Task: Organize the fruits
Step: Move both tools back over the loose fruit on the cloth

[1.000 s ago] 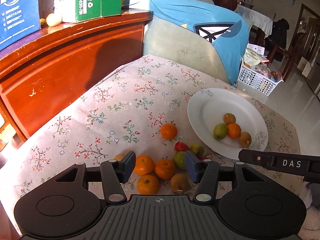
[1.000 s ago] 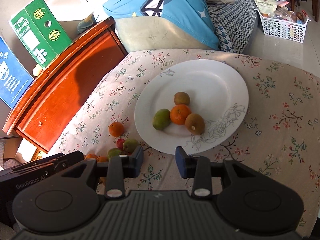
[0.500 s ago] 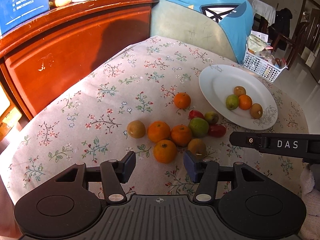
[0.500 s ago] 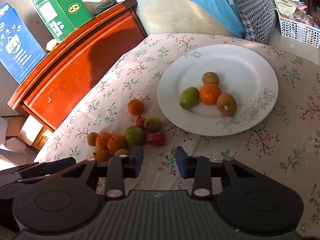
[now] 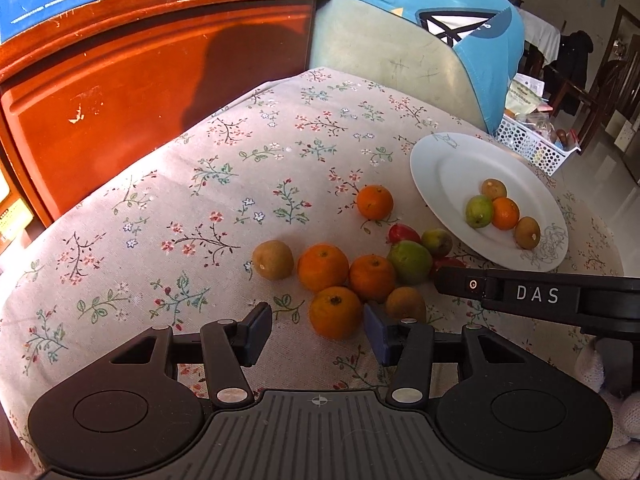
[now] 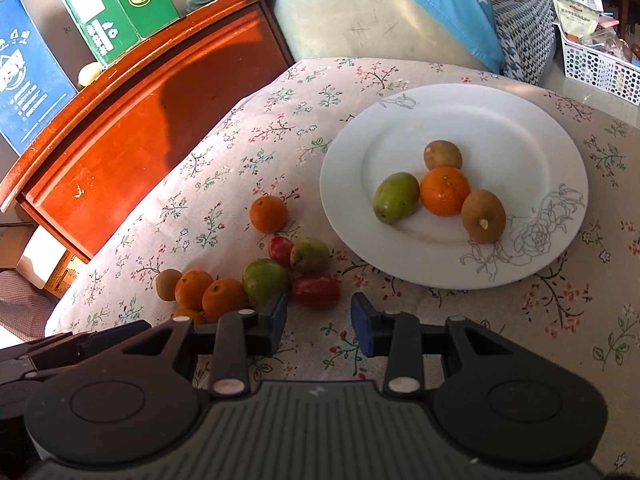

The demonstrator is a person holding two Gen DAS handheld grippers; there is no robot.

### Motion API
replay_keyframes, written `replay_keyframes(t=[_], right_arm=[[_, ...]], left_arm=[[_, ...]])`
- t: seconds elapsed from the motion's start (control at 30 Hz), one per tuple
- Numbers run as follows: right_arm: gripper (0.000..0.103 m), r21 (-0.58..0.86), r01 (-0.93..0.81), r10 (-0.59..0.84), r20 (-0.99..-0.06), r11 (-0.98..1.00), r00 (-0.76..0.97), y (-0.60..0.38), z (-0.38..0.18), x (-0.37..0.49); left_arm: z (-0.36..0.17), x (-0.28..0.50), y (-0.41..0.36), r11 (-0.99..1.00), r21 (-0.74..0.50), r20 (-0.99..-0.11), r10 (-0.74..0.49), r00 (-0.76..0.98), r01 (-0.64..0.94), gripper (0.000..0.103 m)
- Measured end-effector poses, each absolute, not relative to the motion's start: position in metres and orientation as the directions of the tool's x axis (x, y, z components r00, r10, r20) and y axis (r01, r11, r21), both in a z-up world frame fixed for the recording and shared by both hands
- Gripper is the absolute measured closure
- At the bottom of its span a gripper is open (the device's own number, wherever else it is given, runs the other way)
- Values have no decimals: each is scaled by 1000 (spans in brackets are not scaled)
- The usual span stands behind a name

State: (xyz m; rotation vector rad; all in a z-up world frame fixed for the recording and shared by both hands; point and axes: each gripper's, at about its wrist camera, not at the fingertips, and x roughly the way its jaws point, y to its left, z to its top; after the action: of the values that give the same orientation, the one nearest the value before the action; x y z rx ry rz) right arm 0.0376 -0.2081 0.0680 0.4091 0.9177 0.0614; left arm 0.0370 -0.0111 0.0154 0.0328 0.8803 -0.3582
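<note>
A white plate [image 6: 532, 140] on the flowered cloth holds a green fruit [image 6: 396, 197], an orange [image 6: 445, 191] and two brown kiwis [image 6: 483, 216]. The plate also shows in the left wrist view [image 5: 452, 164]. Loose fruit lies left of it: several oranges, kiwis, green and red fruits. My left gripper [image 5: 318, 334] is open and empty, just in front of the nearest orange [image 5: 335, 312]. My right gripper [image 6: 319, 324] is open and empty, just in front of a red fruit [image 6: 315, 290] and a green fruit [image 6: 266, 280].
A red-brown wooden cabinet [image 5: 132, 80] stands left of the table, with blue and green boxes [image 6: 116, 4] on top. A cushion with a blue cover [image 5: 420, 40] lies behind. A white basket [image 6: 596, 60] sits at the far right. One orange [image 5: 374, 201] lies apart.
Both grippers have pulled back and lifted from the fruit pile, so more of the loose fruit shows. Both stay open and empty. No fruit has moved.
</note>
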Motion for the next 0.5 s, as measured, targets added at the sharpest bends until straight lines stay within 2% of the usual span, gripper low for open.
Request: replay_keyframes(t=[0.17,0.3,0.43,0.5], right_arm=[[66,338,99,208,-758,936,619,-201,67,42],[66,312,84,194,-756,946,625,-196,67,43],[74,283,81,171,-758,956,630,-194,66,44],[75,279,79,169,-758,957,630,-194,66,44]], left_arm=[[9,39,-17,939,-113,-757,-292,585,324,57],[5,39,-20,940,-97,-744,-286,603,326,63],[5,40,-20,937,-114,-744,-300,597,329,71],[5,39,-22,935,-114,-744,-305,595,337,75]])
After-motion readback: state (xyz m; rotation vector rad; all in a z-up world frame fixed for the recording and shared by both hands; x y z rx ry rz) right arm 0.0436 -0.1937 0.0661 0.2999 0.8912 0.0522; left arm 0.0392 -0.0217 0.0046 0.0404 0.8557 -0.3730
